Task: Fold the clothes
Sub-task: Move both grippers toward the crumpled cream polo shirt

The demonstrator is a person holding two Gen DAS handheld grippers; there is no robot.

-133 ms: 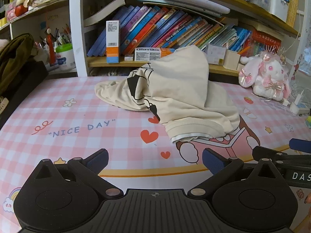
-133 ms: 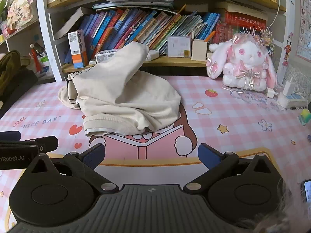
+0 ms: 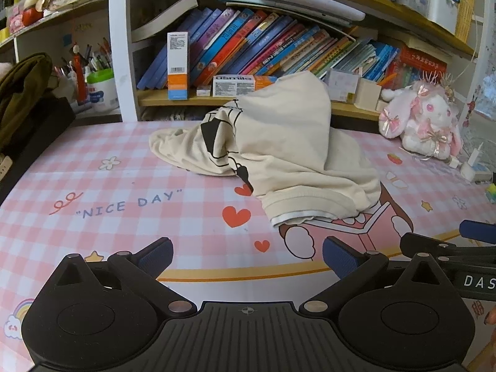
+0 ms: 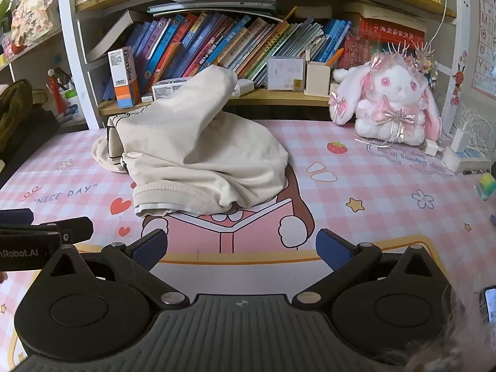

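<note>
A cream garment (image 3: 288, 155) with black printed lines lies crumpled in a heap on the pink checked desk mat (image 3: 108, 192), one end draped up against the bookshelf edge. The same cream garment (image 4: 198, 158) fills the middle left of the right wrist view, its ribbed hem facing me. My left gripper (image 3: 248, 255) hovers over the mat's near edge, open, nothing between its blue pads. My right gripper (image 4: 241, 248) stands open likewise, short of the hem. Each gripper's tip shows at the other view's edge.
A bookshelf (image 4: 235, 93) full of books and boxes runs behind the mat. A pink and white plush rabbit (image 4: 390, 102) sits at the back right beside a charger and power strip (image 4: 465, 155). A dark olive bag (image 3: 21, 93) rests at the left.
</note>
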